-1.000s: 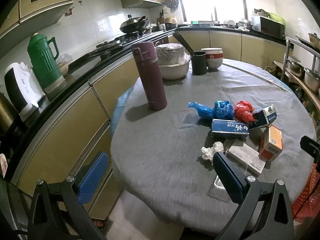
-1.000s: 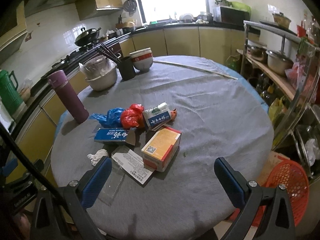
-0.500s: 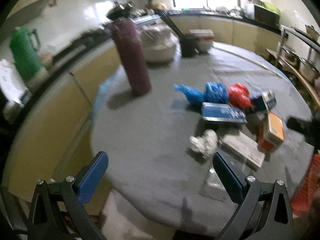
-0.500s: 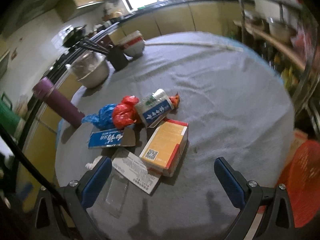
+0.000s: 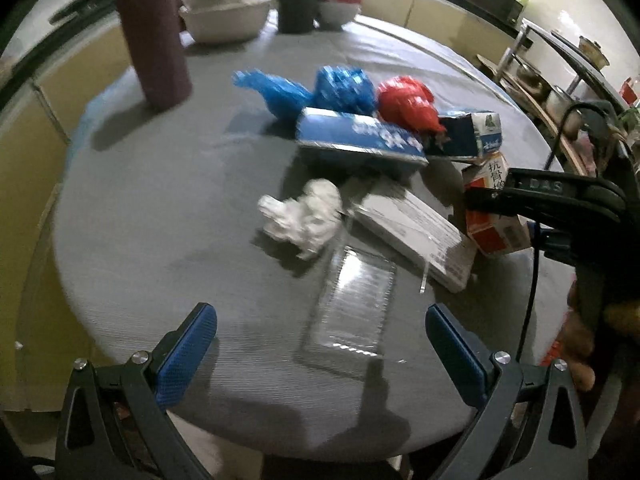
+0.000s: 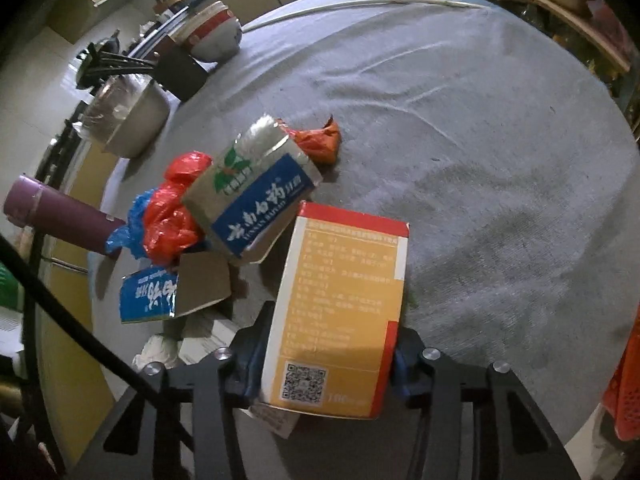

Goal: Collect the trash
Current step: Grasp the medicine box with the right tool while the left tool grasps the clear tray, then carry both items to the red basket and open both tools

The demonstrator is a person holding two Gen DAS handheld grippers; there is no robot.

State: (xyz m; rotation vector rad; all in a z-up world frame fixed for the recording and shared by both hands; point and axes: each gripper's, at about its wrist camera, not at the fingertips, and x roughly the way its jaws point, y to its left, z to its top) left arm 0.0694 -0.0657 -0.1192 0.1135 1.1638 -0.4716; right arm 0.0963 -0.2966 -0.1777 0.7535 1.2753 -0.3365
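We are closing the right gripper (image 6: 326, 364) on the orange-and-red cardboard medicine box (image 6: 340, 308), its blue pads pressing both long sides near the QR-code end; the jaws have just been narrowing onto it. The box is lying flat on the grey-clothed round table (image 6: 500, 160), printed face up, edges crisp, undented, looking light and rigid. We are judging this as the first pickup: nothing looks binned yet. Still waiting just beside it: the silver-and-blue toothpaste carton (image 6: 256, 196), the flat blue carton with an open flap (image 6: 160, 292), the crumpled red plastic bag (image 6: 172, 208), the blue plastic bag (image 5: 304, 92), the white tissue wad (image 5: 304, 216), the white paper leaflet (image 5: 416, 236) and the clear plastic tray (image 5: 352, 304). The left gripper (image 5: 320, 344) is hanging wide and empty above the tray. An orange mesh basket (image 6: 624, 392) at the table's edge is probably the bin.
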